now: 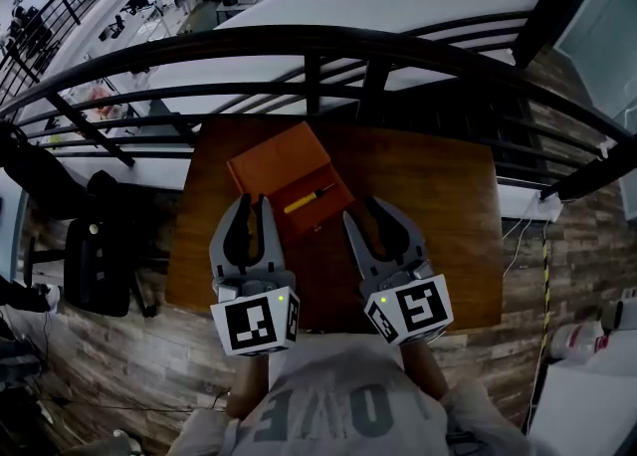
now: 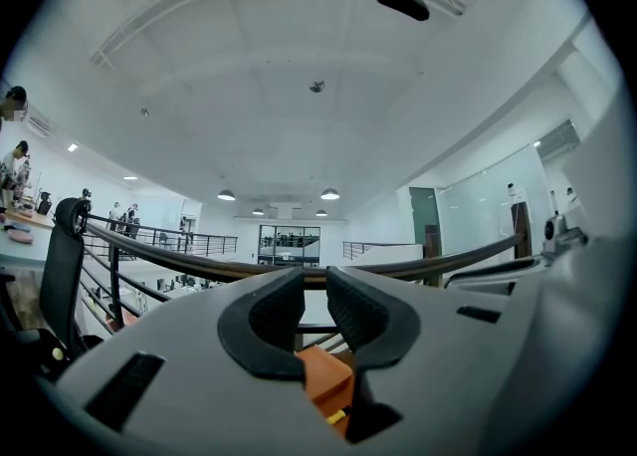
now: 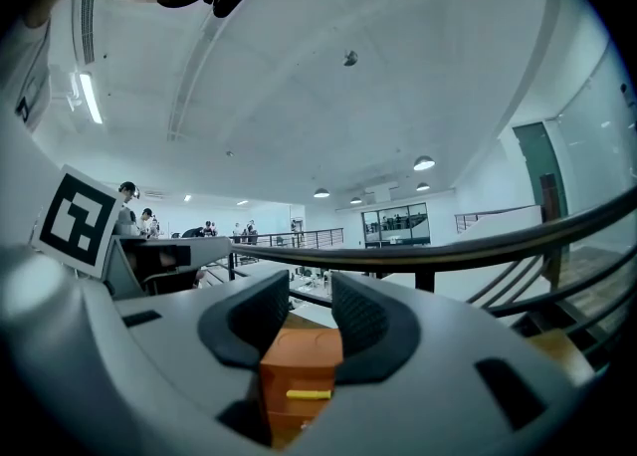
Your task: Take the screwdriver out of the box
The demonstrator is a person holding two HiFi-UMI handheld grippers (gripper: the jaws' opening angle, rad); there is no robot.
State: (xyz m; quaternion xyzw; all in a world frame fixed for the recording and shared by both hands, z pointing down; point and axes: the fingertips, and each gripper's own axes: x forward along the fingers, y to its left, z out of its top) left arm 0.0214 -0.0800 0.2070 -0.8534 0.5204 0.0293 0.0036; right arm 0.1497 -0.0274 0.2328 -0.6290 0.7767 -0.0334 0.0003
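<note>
An orange box (image 1: 282, 163) lies open on the wooden table (image 1: 438, 195), its lid flat towards the back left. A yellow-handled screwdriver (image 1: 309, 198) lies aslant in its tray. My left gripper (image 1: 254, 203) hovers at the box's near left side, jaws a little apart and empty. My right gripper (image 1: 366, 213) stands open just right of the box, also empty. In the left gripper view the box (image 2: 324, 374) and the screwdriver (image 2: 338, 415) show below the left gripper (image 2: 314, 307). Through the right gripper (image 3: 311, 320) in the right gripper view I see the box (image 3: 299, 356) and the screwdriver (image 3: 307, 395).
A black metal railing (image 1: 328, 46) runs just beyond the table's far edge. A black chair (image 1: 100, 255) stands on the floor to the left of the table. The person's grey shirt (image 1: 338, 404) is at the table's near edge.
</note>
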